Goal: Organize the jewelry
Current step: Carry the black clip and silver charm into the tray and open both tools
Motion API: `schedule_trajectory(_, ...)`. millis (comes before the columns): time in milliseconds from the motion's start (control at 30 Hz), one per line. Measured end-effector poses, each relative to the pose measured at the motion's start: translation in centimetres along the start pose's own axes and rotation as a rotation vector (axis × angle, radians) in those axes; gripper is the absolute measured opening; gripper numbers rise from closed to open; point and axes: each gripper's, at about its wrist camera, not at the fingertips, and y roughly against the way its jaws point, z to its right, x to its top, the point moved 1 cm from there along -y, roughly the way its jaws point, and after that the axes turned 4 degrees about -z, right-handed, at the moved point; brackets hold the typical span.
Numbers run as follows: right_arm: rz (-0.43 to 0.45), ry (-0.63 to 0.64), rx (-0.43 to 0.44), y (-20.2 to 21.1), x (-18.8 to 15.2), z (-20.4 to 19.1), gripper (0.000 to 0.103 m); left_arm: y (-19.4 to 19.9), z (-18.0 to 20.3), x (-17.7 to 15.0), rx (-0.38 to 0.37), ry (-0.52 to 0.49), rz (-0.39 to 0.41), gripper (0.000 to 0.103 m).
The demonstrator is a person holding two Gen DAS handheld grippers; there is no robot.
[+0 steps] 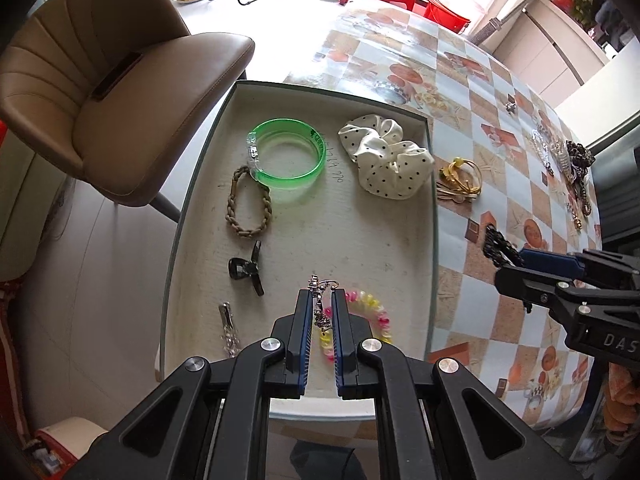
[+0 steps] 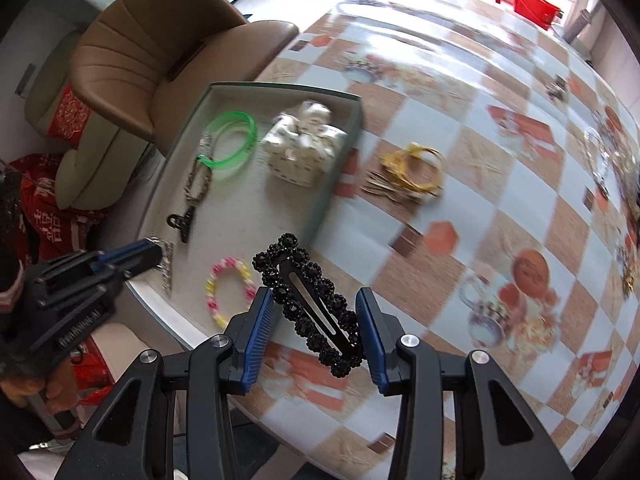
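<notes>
A shallow grey tray (image 1: 304,232) holds a green bangle (image 1: 286,152), a braided brown bracelet (image 1: 248,204), a black clip (image 1: 246,268), a dotted white scrunchie (image 1: 384,160), a silver clip (image 1: 228,326) and a pink-yellow bead bracelet (image 1: 372,312). My left gripper (image 1: 321,296) is shut on a silver charm chain (image 1: 320,300) just above the tray's near end. My right gripper (image 2: 316,300) is shut on a black beaded hair clip (image 2: 310,300), held above the table beside the tray's right edge; it also shows in the left wrist view (image 1: 500,246).
Yellow and gold bangles (image 1: 458,180) lie on the checkered tablecloth (image 1: 500,184) right of the tray. More jewelry (image 1: 568,160) is piled at the far right edge. A small silver piece (image 1: 510,106) lies further back. A brown chair (image 1: 104,80) stands left of the table.
</notes>
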Motion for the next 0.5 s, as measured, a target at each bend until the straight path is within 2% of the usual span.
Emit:
schedule_trajectory(267,-0.016,-0.023,0.033,-2.1,2.6,-2.3,0.046,-1.1,-0.6,0.7,0.010,-0.005,0.002,0.012)
schedule_trajectory(500,-0.047,-0.071,0.068,-3.9,4.0,-2.4,0.046,-2.1,-1.1,0.9,0.005,0.009,0.000,0.012)
